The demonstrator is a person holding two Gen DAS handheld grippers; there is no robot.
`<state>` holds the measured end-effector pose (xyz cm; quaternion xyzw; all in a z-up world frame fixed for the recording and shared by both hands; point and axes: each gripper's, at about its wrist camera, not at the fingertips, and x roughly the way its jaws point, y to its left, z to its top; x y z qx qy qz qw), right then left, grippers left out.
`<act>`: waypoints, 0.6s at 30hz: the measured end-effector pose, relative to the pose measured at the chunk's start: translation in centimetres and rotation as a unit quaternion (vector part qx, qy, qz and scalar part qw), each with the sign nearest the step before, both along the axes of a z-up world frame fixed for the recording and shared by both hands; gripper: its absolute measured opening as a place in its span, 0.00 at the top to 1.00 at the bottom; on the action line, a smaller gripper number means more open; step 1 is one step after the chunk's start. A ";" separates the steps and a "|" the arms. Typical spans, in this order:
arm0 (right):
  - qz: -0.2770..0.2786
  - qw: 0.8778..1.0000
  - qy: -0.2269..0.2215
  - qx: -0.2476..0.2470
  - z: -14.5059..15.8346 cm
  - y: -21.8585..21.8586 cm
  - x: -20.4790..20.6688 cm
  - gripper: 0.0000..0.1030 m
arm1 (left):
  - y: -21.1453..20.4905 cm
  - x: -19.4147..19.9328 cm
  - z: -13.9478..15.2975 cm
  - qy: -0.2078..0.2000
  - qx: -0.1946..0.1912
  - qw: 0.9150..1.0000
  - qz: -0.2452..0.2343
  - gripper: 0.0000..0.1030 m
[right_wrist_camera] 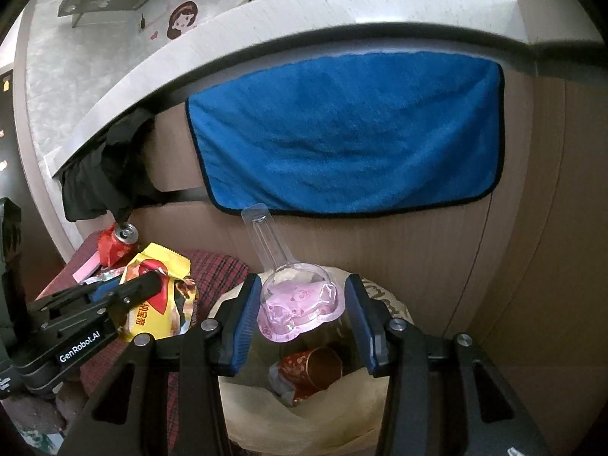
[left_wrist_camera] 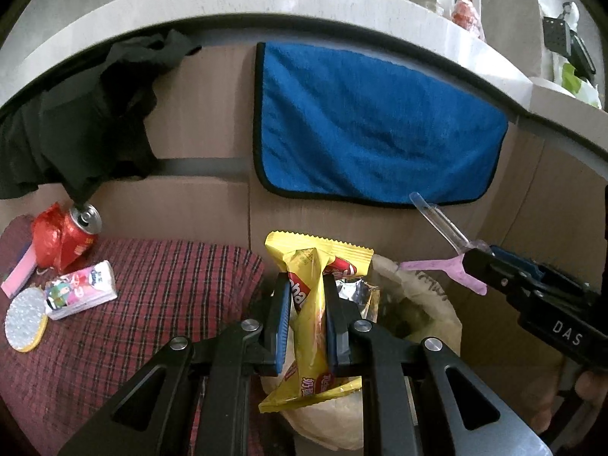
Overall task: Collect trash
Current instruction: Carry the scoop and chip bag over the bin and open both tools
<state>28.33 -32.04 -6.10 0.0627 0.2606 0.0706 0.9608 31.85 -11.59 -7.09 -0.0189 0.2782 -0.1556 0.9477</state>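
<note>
I note a blue towel (left_wrist_camera: 376, 121) hanging flat against the cabinet front (left_wrist_camera: 212, 205) under the grey countertop (left_wrist_camera: 235, 0). Left of the towel, a black garment (left_wrist_camera: 87, 114) droops from the same edge. Below and left of the towel lies a red plaid cloth (left_wrist_camera: 163, 296).
</note>
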 end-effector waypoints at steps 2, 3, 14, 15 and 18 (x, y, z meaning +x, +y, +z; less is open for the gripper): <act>-0.001 1.000 0.006 0.002 -0.4 -0.1 0.4 0.59 | -0.2 0.3 -0.3 0.006 -0.001 1.000 0.000 0.84; -0.001 1.000 0.008 0.003 -0.5 -0.2 0.5 0.59 | -0.2 0.4 -0.4 0.009 -0.002 1.000 0.000 0.84; 0.001 1.000 0.026 0.016 -1.7 -0.7 2.1 0.58 | -0.6 2.3 -1.3 0.040 -0.032 0.998 -0.019 0.82; 0.004 0.999 0.028 0.017 -1.8 -0.7 2.3 0.58 | -0.4 2.8 -1.6 0.051 -0.049 0.997 -0.033 0.74; 0.005 0.999 0.049 0.010 -2.7 -0.6 3.0 0.58 | 0.2 3.4 -2.0 0.080 -0.075 0.993 -0.054 0.59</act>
